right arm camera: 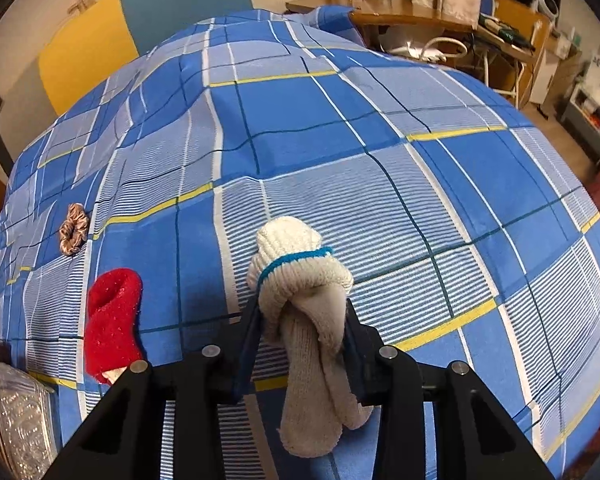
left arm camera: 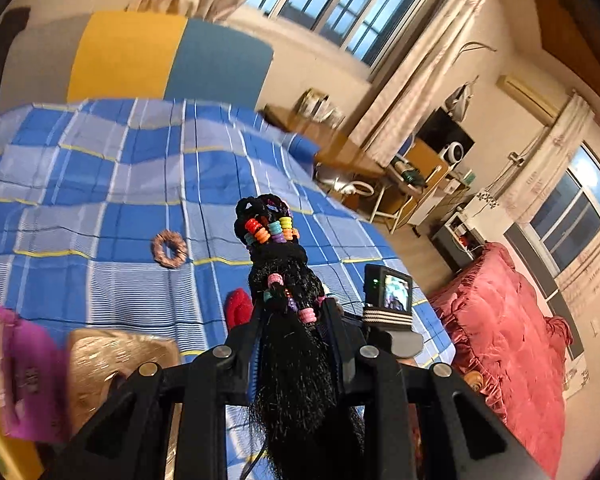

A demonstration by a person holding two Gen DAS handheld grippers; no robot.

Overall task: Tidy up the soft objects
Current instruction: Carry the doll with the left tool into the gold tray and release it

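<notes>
From the left wrist, the left gripper (left arm camera: 296, 316) clamps a black beaded hairpiece (left arm camera: 284, 280) above the checked bedsheet (left arm camera: 100, 184), where a brown scrunchie (left arm camera: 169, 249) lies unsorted. From the right wrist, the right gripper (right arm camera: 302, 320) pinches a cream sock (right arm camera: 300, 280); the red sock (right arm camera: 112, 320) looks left to collect.

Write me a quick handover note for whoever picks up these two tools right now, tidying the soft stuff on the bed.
Left tool: shut on the black beaded hairpiece, lifted over the bed.
Right tool: shut on the cream glove, above the blue checked bedsheet.
On the sheet, untouched: red sock and pink scrunchie.
Done: two items picked up.
Left: put both down, then collect the sock and scrunchie. No destination shows clearly.
</notes>
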